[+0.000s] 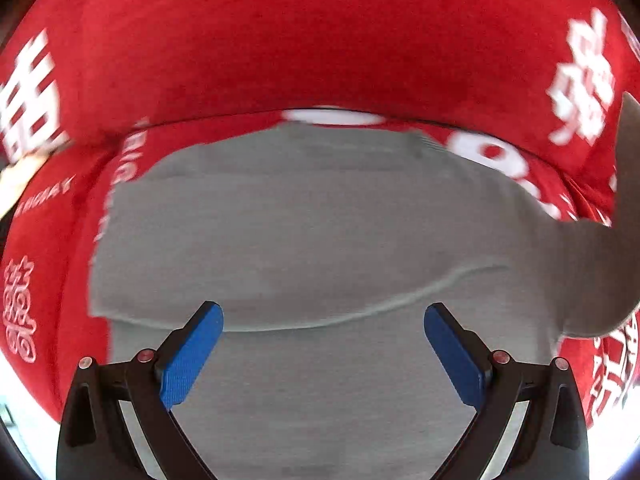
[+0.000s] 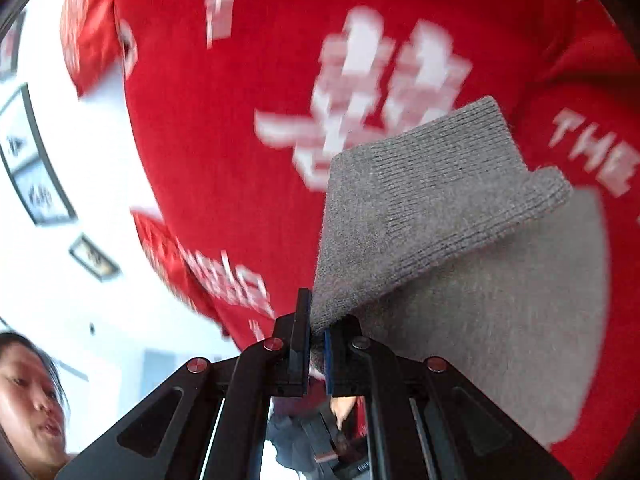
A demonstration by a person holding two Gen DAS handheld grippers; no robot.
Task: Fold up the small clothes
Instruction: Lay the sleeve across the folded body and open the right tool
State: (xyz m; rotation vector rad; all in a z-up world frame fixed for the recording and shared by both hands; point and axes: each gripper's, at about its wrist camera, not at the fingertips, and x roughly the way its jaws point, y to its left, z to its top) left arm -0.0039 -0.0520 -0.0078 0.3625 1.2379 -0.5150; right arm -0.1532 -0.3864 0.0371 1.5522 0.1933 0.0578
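One large red cloth [image 1: 320, 40] printed with white characters and "THE" covers the bench. Spread across its middle lies a grey knit garment [image 1: 320, 220]. Right tongs [image 2: 316, 344] pinch its lifted corner; left tongs [image 1: 323, 320] hover wide, empty. Best carry that corner across evenly.

A red cloth [image 1: 320, 40] with white printed signs and letters covered the surface and filled most of both views. In the right wrist view a white wall [image 2: 100, 280] stood at the left, brightly lit. On this wall hung several dark-framed pictures [image 2: 36, 176], one above another, and a smaller frame [image 2: 94, 257] below them. A person [image 2: 28, 392] was at the lower left corner of that view. In the left wrist view the lower corners were white and overexposed.
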